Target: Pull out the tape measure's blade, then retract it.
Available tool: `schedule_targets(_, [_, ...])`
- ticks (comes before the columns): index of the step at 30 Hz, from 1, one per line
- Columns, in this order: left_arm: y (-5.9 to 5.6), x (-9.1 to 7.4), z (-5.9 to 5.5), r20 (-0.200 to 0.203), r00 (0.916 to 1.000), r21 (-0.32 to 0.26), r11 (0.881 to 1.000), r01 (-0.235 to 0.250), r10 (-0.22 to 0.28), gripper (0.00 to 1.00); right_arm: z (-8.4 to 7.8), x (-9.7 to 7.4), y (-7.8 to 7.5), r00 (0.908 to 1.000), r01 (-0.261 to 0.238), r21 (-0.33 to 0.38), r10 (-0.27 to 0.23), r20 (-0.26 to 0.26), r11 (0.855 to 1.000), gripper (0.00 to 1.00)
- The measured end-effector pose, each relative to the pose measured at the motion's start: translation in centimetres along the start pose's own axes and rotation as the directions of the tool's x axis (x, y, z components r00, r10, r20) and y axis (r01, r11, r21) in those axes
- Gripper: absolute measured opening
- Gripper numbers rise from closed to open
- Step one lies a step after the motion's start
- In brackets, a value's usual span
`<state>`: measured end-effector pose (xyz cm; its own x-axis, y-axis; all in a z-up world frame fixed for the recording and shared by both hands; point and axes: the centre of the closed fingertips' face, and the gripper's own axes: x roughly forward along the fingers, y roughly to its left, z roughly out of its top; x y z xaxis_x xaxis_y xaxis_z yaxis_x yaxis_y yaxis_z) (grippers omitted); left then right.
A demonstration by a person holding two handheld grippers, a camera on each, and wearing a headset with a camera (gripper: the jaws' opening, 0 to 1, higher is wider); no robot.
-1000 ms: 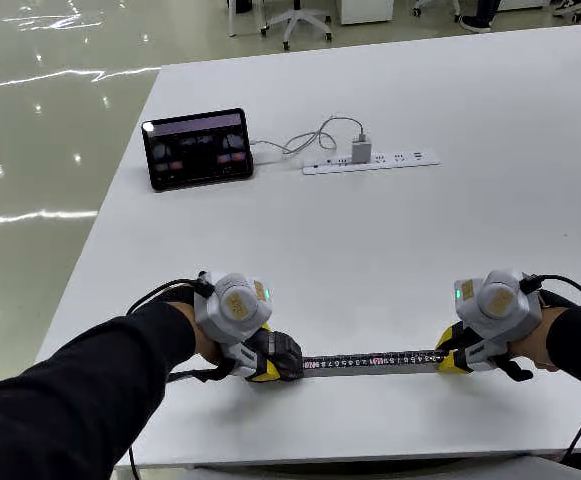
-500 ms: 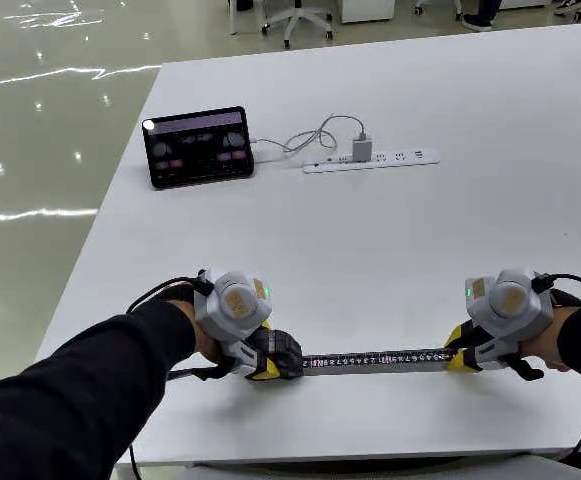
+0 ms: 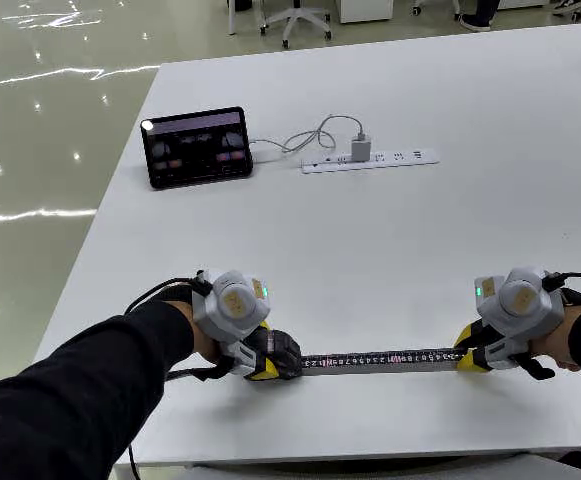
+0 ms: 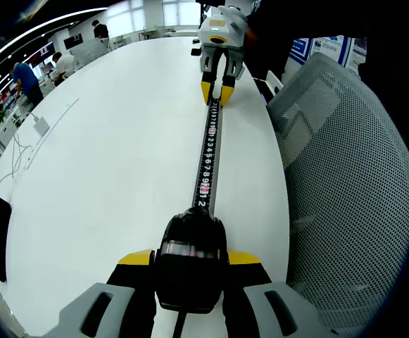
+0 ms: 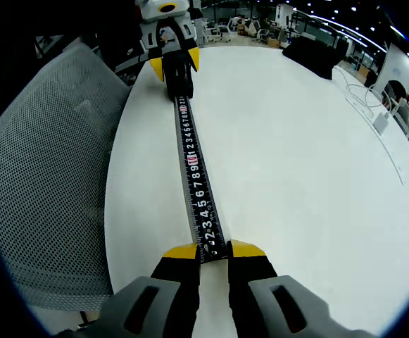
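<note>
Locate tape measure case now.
Head view, lower left: the tape measure case lies near the table's front edge, clamped in the left gripper, its blade running to the right gripper.

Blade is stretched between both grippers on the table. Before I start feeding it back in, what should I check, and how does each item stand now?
1. Left gripper shut on the black-and-yellow tape measure case: ok, the case sits between both jaws.
2. Right gripper shut on the tip of the black numbered blade: ok, the yellow jaw tips pinch the end.
3. Blade straight, with no kink or twist: ok, it runs in one line along the white table.
4. Return path free: ok, the black tablet and white power strip lie far from the blade.
5. Blade lock released on the case: cannot tell.
</note>
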<state>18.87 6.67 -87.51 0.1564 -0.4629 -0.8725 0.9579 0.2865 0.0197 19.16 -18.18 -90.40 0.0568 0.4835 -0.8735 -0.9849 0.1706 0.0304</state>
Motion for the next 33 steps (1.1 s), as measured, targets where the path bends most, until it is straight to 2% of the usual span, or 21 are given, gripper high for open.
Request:
schedule_targets(7, [0.03,0.00,0.00,0.003,1.0000,-0.003,1.000,-0.003,0.003,0.32,-0.64,-0.38,-0.09,1.0000,0.002,0.005,-0.002,-0.003,1.000,0.10])
schedule_targets(17, [0.01,0.01,0.00,0.001,1.0000,-0.002,1.000,-0.002,0.002,0.32,-0.54,-0.43,-0.15,1.0000,-0.004,0.015,0.004,-0.007,1.000,0.10])
schedule_targets(23, [0.02,-0.01,0.04,0.001,1.0000,0.002,1.000,-0.004,0.004,0.32,-0.56,-0.33,-0.39,0.9989,-0.015,-0.010,0.014,-0.044,1.000,0.10])
schedule_targets(29, [0.01,0.00,0.04,0.001,1.0000,0.005,1.000,0.000,0.000,0.32,-0.62,-0.31,-0.32,0.9990,-0.014,0.014,0.015,-0.042,1.000,0.10])
schedule_targets(33, [0.01,0.01,0.05,0.002,1.0000,0.007,1.000,0.001,-0.001,0.32,-0.52,-0.25,-0.47,0.9989,-0.010,0.000,0.010,-0.046,1.000,0.11])
